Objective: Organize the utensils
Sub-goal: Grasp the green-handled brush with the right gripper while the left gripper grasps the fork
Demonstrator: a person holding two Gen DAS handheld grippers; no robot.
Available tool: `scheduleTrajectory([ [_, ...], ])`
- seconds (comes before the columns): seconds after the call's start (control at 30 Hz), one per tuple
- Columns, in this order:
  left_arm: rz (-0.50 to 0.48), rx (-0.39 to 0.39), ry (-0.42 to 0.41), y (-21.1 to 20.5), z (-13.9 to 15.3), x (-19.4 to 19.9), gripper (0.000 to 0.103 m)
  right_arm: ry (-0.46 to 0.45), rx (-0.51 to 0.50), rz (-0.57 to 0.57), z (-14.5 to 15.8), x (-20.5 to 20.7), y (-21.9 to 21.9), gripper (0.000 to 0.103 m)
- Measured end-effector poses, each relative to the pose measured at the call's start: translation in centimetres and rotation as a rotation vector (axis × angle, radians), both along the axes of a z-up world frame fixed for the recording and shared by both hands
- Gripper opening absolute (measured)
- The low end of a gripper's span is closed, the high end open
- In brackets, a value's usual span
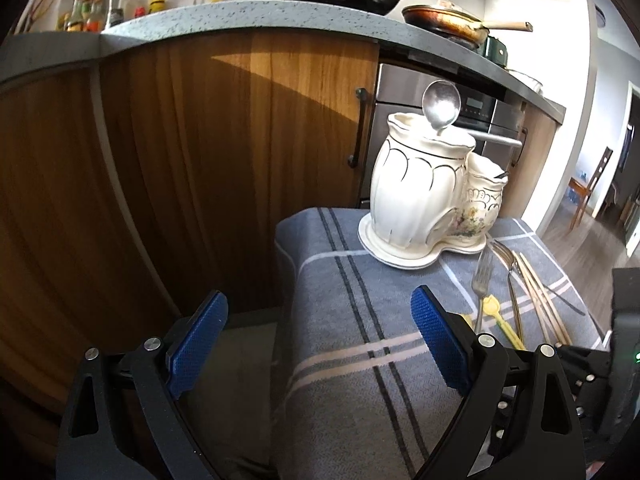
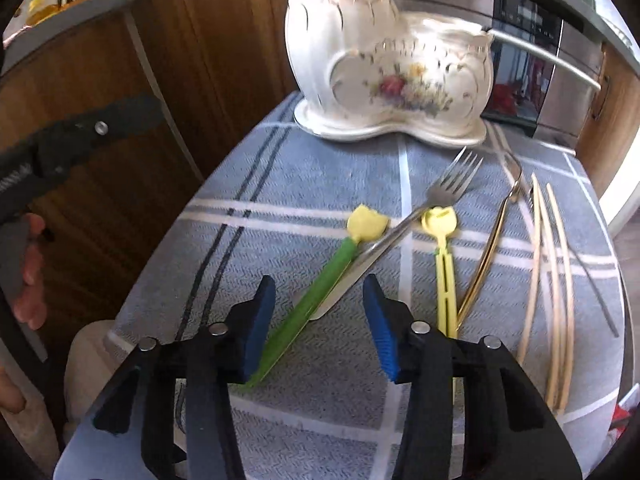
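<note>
In the right wrist view the right gripper (image 2: 318, 322) stands half open, low in the frame, its blue pads flanking the green-handled utensil (image 2: 308, 300) and fork (image 2: 404, 228) without pressing them; the left gripper (image 1: 320, 344) gapes wide, empty, above the plaid cloth (image 1: 340, 360), the ceramic utensil holder (image 1: 424, 192) at centre right

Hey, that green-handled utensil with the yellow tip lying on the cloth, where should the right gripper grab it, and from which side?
Grip the green handle mid-length, coming down from above with the right gripper, one pad on each long side. It lies flat and slim on the cloth, and the fork lies beside its upper half, so stay low on the handle.
</note>
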State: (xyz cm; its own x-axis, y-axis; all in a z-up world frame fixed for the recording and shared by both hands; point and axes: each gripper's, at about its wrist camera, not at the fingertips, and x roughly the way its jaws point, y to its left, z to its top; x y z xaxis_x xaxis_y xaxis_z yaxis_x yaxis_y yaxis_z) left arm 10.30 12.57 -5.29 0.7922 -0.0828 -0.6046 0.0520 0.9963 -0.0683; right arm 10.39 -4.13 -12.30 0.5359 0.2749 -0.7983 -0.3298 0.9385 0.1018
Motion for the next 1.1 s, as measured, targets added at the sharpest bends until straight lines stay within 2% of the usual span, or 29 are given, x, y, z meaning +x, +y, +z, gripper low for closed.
scheduleTrajectory([
  [0.13, -0.005, -0.001, 0.0, -0.2, 0.0, -0.1, 0.093, 0.001, -0.026, 0.003, -0.3, 0.2, 0.3, 0.033],
  [0.33, -0.007, 0.005, -0.004, -0.3, 0.0, -0.2, 0.093, 0.006, -0.004, 0.001, -0.1, -0.3, -0.5, 0.025],
  [0.4, -0.005, 0.009, -0.002, -0.3, -0.1, -0.2, 0.093, 0.007, 0.001, -0.003, -0.1, -0.3, -0.9, 0.017],
  [0.5, -0.006, 0.007, 0.005, -0.4, -0.3, -0.1, 0.093, 0.008, 0.01, -0.014, 0.1, -0.3, -1.3, 0.013],
  [0.83, -0.015, 0.002, 0.007, -0.5, -0.5, -0.2, 0.093, -0.006, -0.027, -0.011, 0.2, 0.1, -0.5, 0.01],
  [0.93, -0.028, 0.001, 0.01, -0.7, -0.6, -0.2, 0.093, 0.0, 0.009, -0.002, 0.3, -0.1, -0.7, 0.009],
  [1.1, -0.069, 0.01, 0.022, -2.0, -1.0, -0.4, 0.093, -0.045, 0.052, 0.0, 1.6, -1.3, -2.1, 0.009],
])
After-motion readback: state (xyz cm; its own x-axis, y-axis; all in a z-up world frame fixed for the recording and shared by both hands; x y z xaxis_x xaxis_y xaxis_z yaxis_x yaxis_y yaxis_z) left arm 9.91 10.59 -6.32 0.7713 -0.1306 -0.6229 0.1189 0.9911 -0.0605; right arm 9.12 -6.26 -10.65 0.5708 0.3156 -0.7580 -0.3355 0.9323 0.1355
